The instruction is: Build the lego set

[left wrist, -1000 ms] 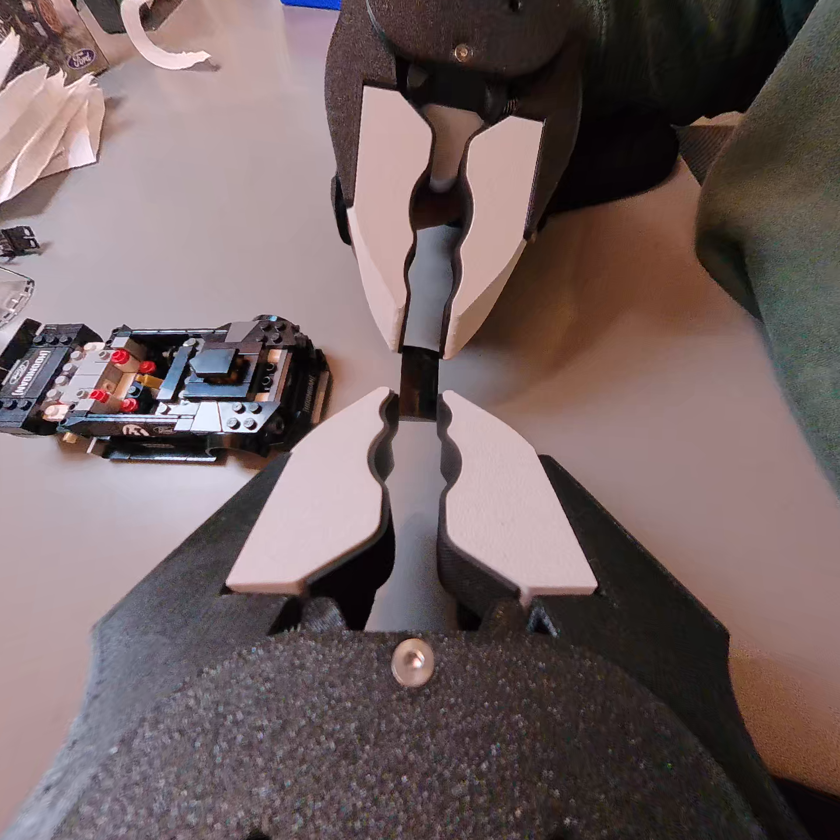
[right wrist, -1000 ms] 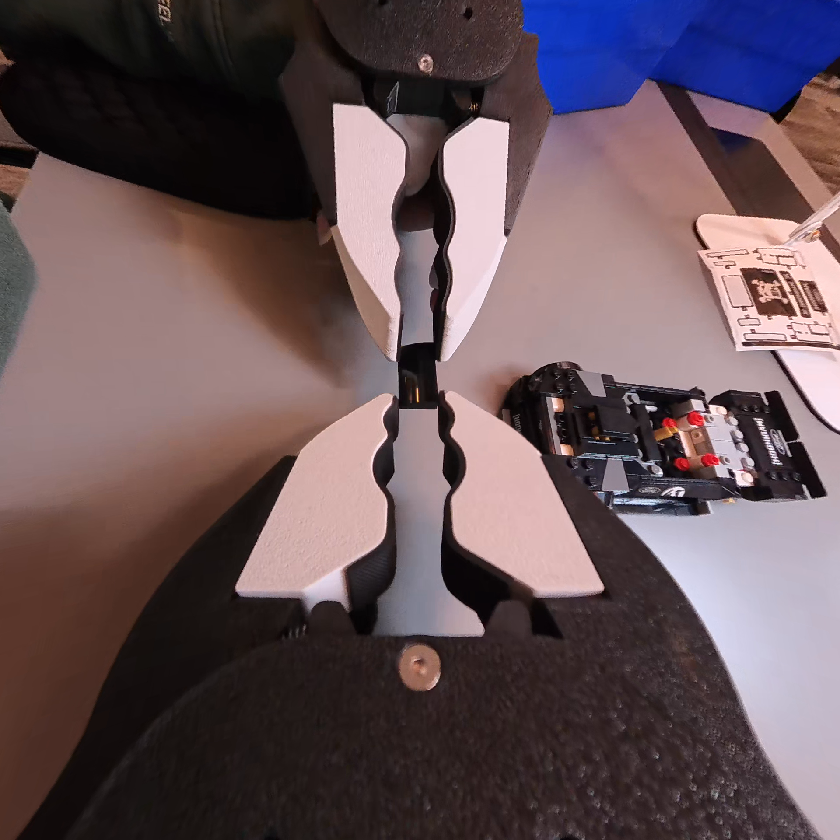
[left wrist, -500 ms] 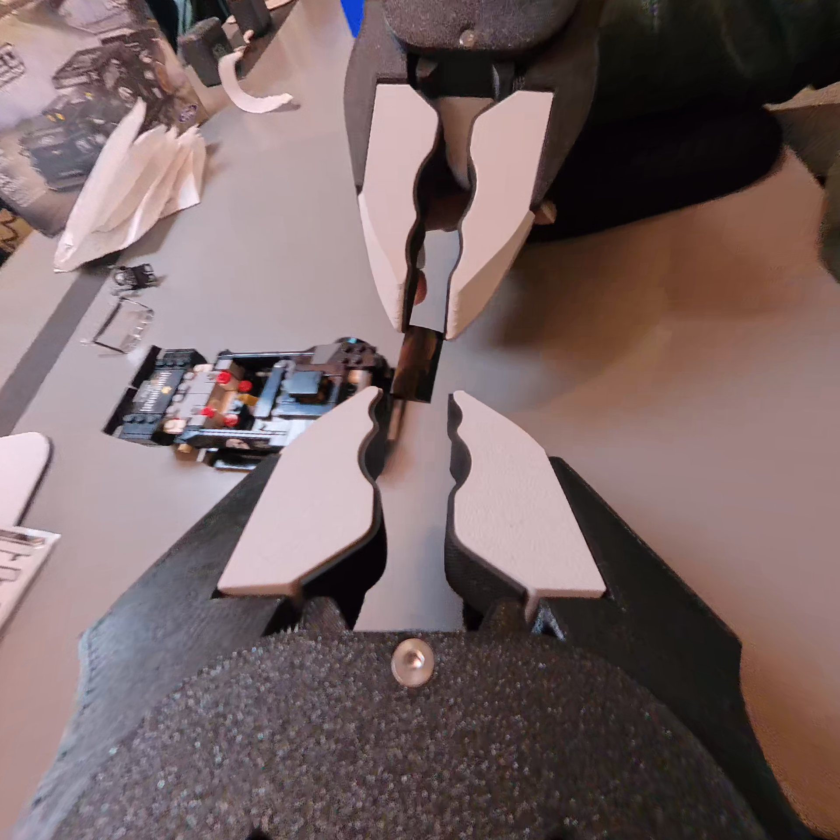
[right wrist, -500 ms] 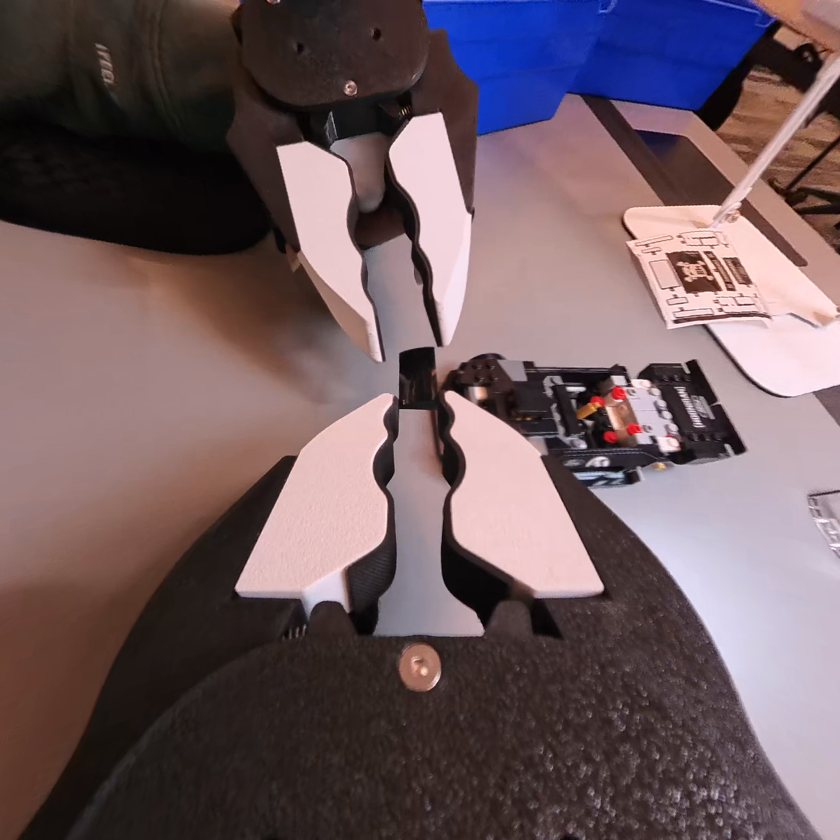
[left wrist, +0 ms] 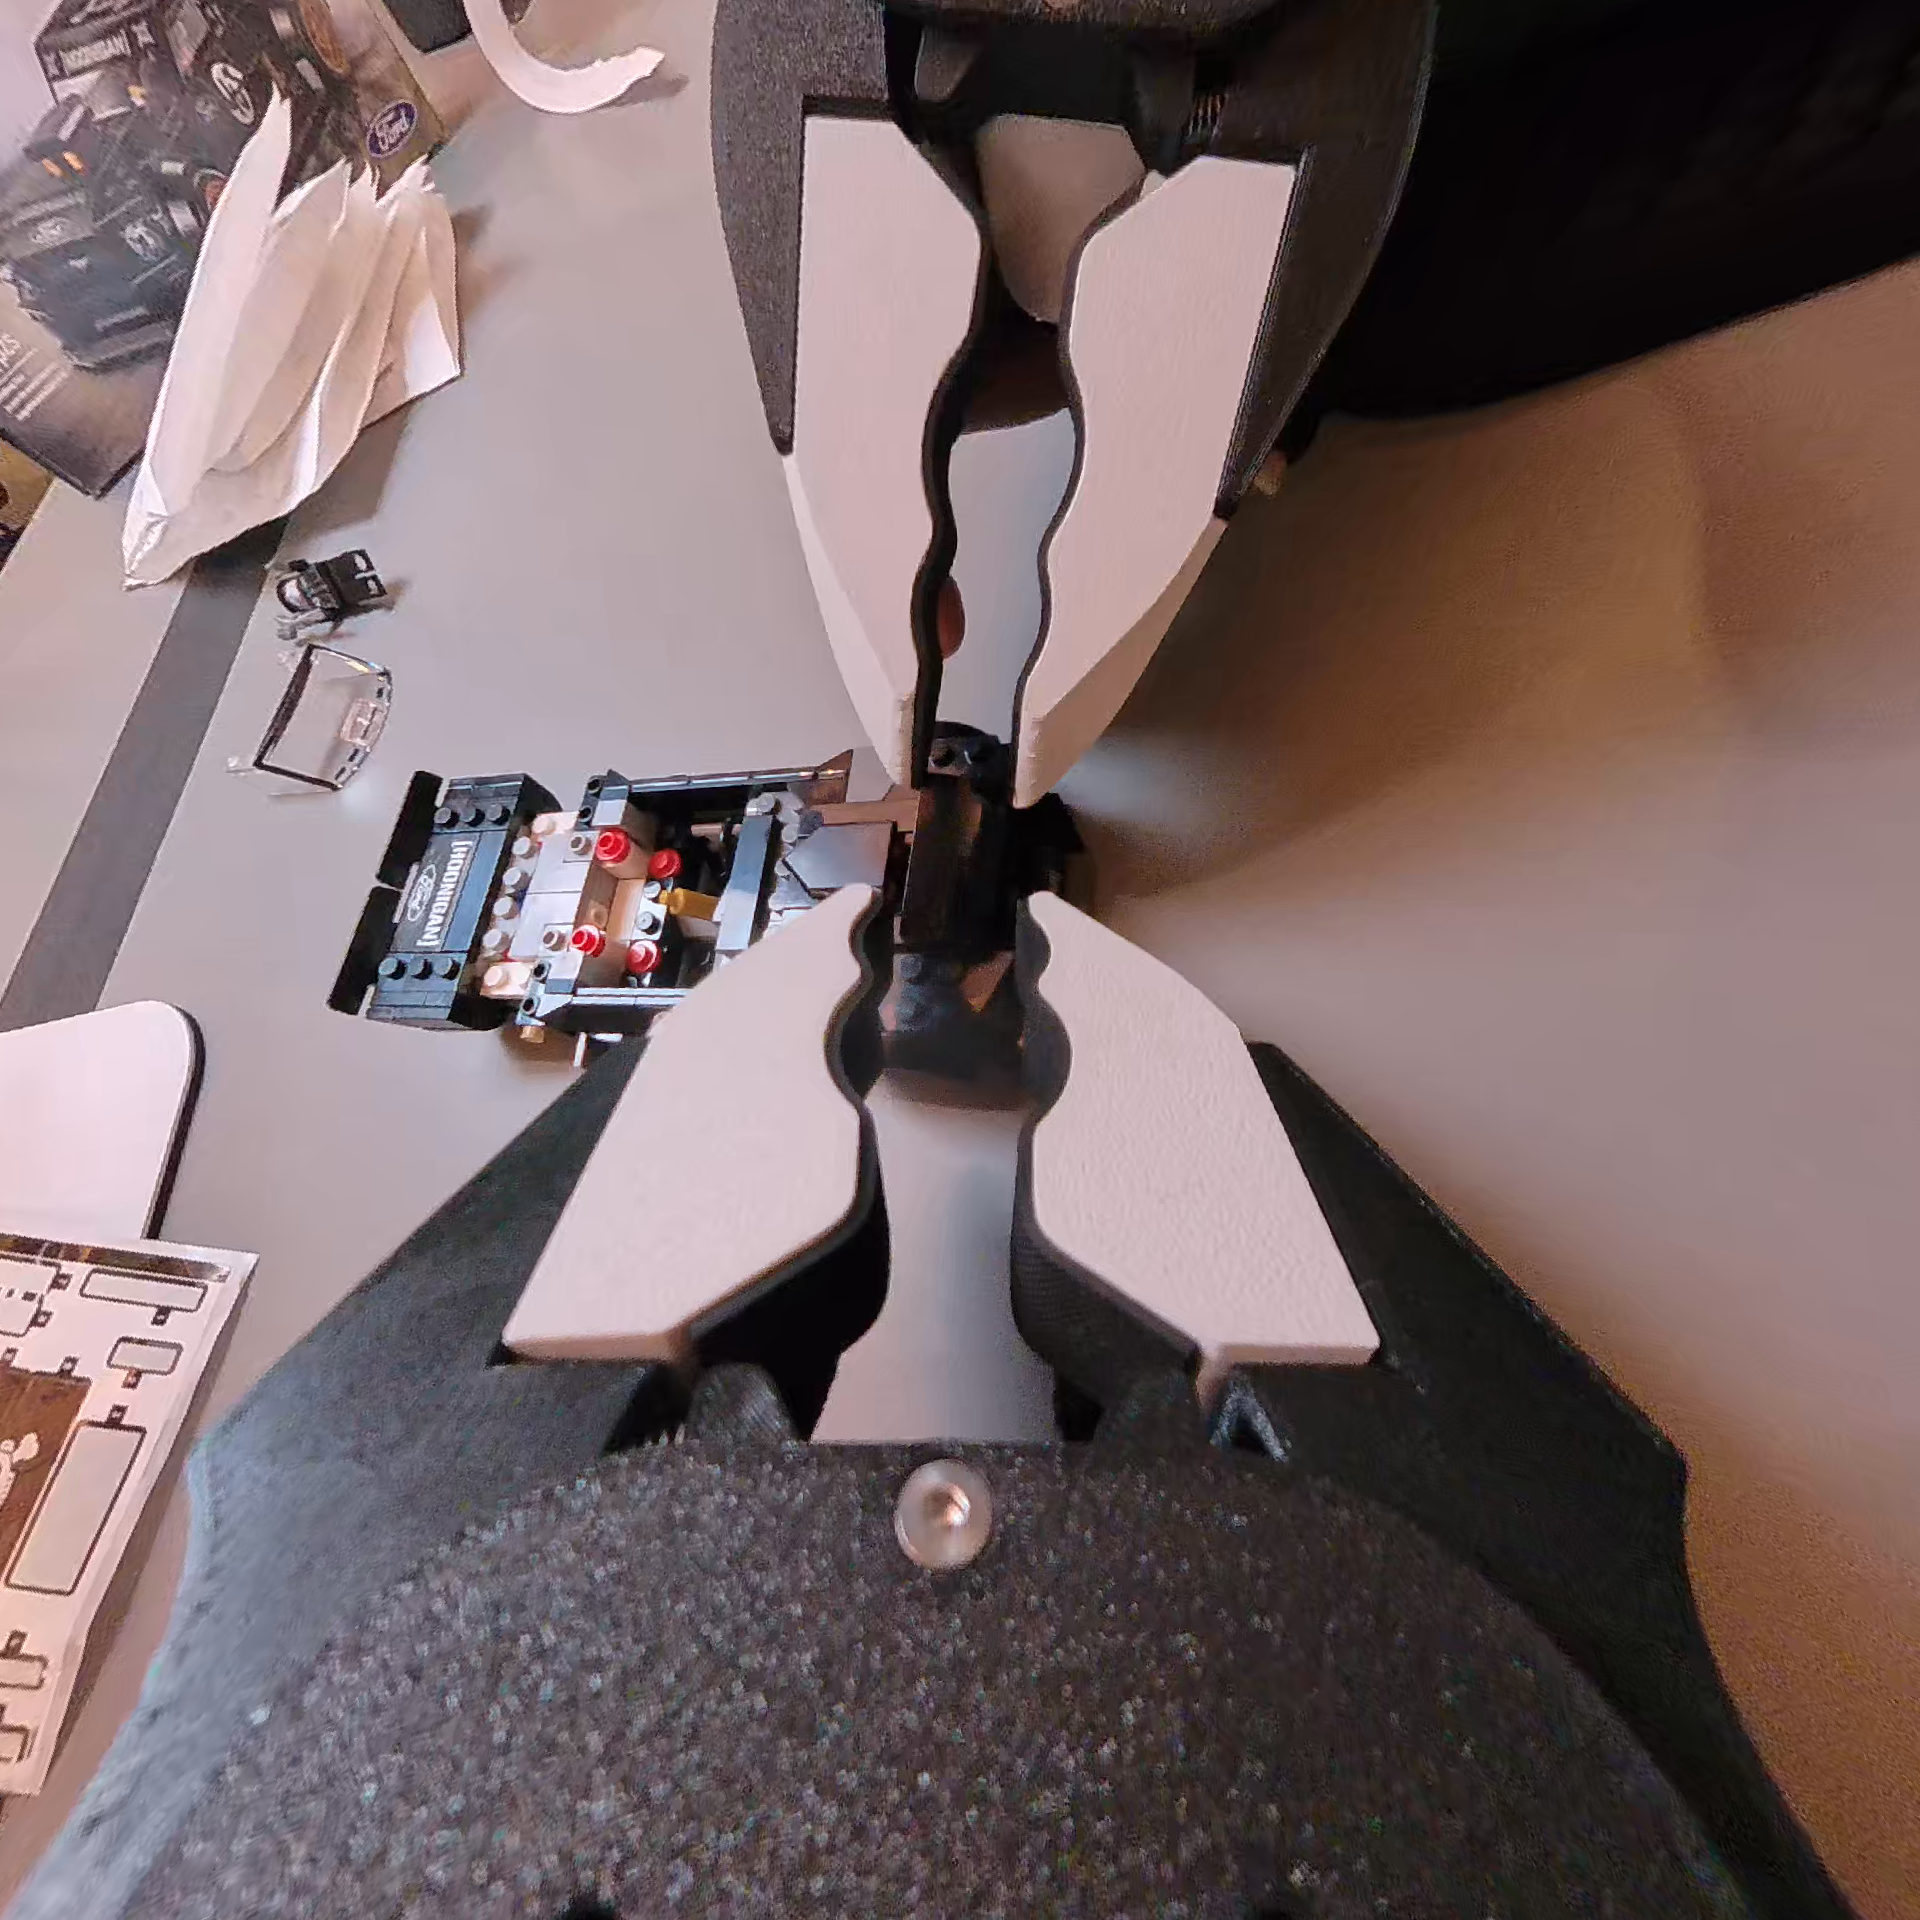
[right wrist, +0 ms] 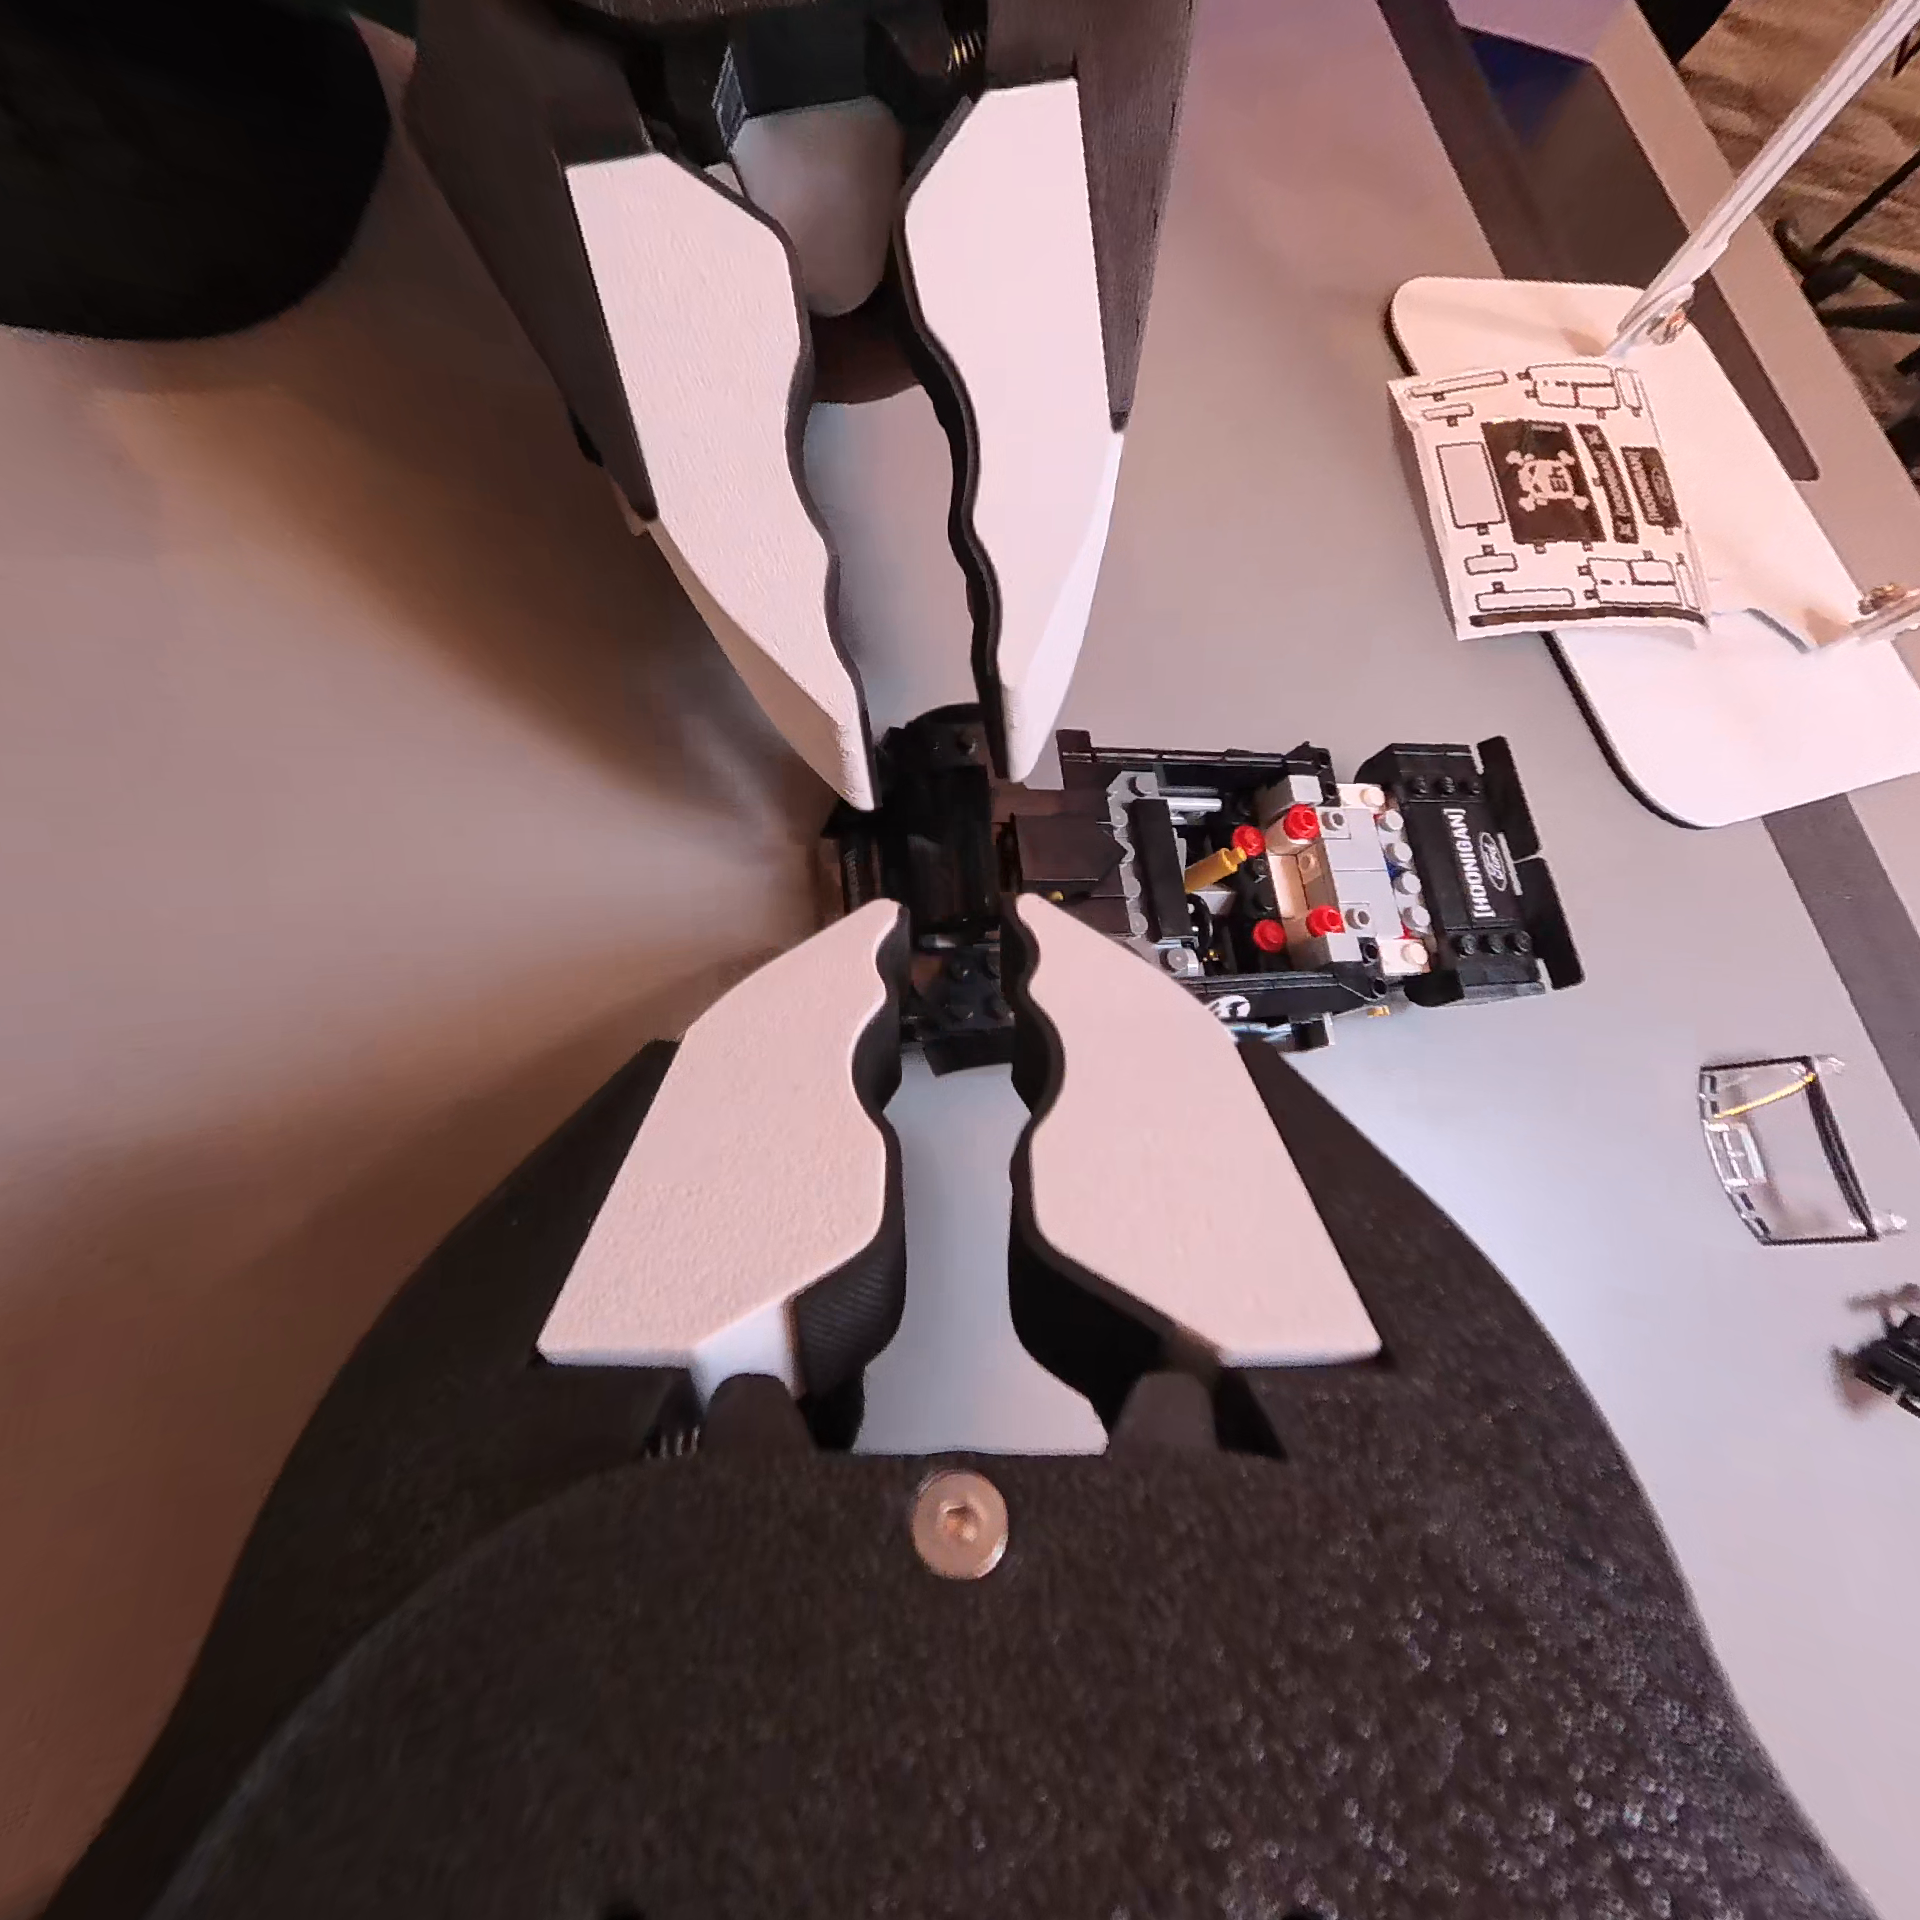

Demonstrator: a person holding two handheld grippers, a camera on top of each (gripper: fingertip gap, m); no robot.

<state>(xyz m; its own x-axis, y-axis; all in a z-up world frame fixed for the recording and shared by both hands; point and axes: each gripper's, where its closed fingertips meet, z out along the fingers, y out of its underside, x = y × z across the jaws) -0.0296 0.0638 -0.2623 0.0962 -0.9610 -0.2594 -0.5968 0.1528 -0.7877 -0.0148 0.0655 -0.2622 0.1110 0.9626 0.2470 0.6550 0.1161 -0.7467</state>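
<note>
Lego car (left wrist: 582, 894) on table (left wrist: 582, 582), betw. sticker sheet (left wrist: 83, 1455) & windscreen piece (left wrist: 317, 717).

On the grey table sit one partly built black and grey brick car (left wrist: 582, 894), bearing four red round studs (left wrist: 613, 845), one clear curved windscreen piece (left wrist: 317, 722), one small loose black brick part (left wrist: 332, 582), one white sticker sheet (right wrist: 1548, 488), one crumpled white paper bag (left wrist: 301, 343), one printed cardboard box (left wrist: 94, 208) and two white-fingered grippers (left wrist: 951, 909) (right wrist: 951, 909).

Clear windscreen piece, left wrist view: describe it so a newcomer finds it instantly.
Start at the half-built black car on the grey table. Beyond its rear end lies a windscreen piece. It alone is see-through with a dark edge, unlike the small black part farther back.
</note>
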